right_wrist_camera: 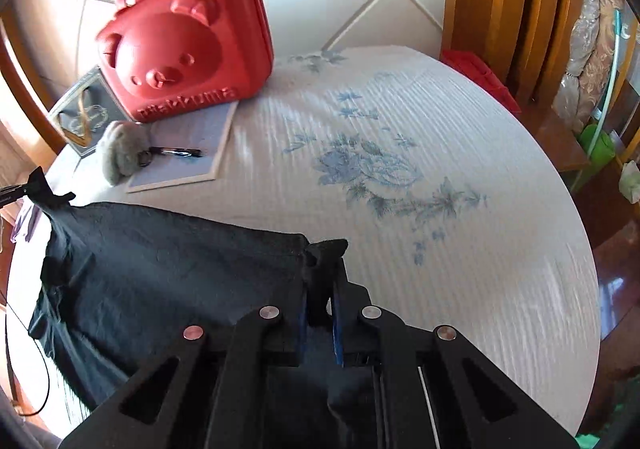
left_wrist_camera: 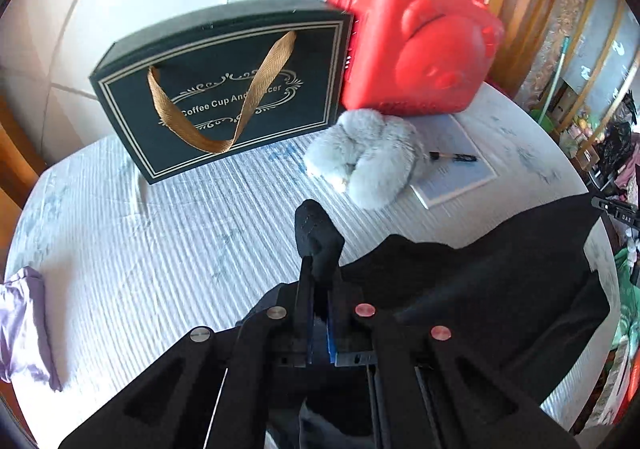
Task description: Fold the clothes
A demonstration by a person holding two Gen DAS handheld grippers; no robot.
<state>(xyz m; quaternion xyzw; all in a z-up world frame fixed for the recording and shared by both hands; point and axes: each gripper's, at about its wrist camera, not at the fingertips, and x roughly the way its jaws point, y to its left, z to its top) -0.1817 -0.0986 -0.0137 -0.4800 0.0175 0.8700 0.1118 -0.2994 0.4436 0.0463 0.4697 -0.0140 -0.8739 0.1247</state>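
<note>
Both grippers are clenching the black garment [right_wrist_camera: 168, 273]: the left gripper [left_wrist_camera: 320, 269] is pinching one corner, its jaws shut tight on a bunched tip of cloth, and the right gripper [right_wrist_camera: 322, 269] is nipping the other corner the same way. Between them the cloth is hanging stretched just above the bed [right_wrist_camera: 460, 153]. Behind it, a red bear case [left_wrist_camera: 416, 45], a dark gift bag [left_wrist_camera: 224, 89] and a grey fluffy charm [left_wrist_camera: 364, 153] are sitting on the sheet.
</note>
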